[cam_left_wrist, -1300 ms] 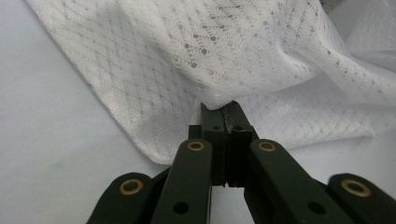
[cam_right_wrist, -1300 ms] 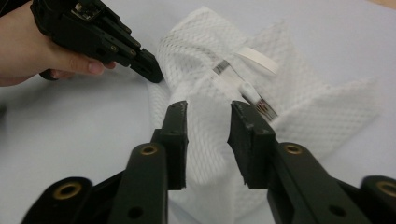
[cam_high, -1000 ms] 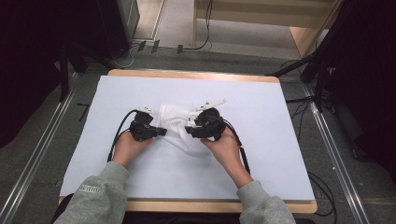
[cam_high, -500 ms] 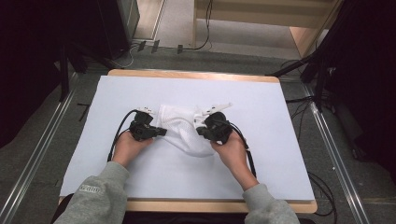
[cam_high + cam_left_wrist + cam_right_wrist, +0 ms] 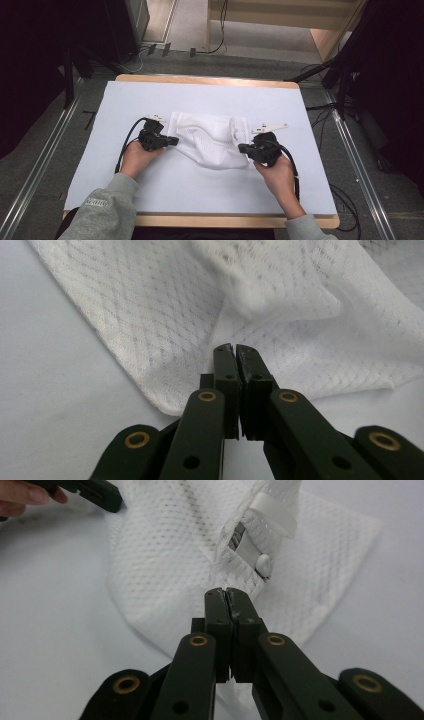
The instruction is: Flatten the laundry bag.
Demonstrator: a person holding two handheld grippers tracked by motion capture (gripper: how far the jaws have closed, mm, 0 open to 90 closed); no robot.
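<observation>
Item: white mesh garment (image 5: 212, 137), lying near the middle of the white-covered tabletop (image 5: 200, 195), spread between two tools. A white plastic tab with a snap (image 5: 265, 535) sits on the cloth.

Left hand-held gripper (image 5: 172, 141): at the garment's left edge, jaws pressed together; in the left gripper view (image 5: 235, 352) the tips lie over the mesh, apparently pinching a fold, though the cloth between them is hard to make out.

Right hand-held gripper (image 5: 242, 148): at the garment's right edge, jaws closed tight on the mesh edge (image 5: 227, 596).
</observation>
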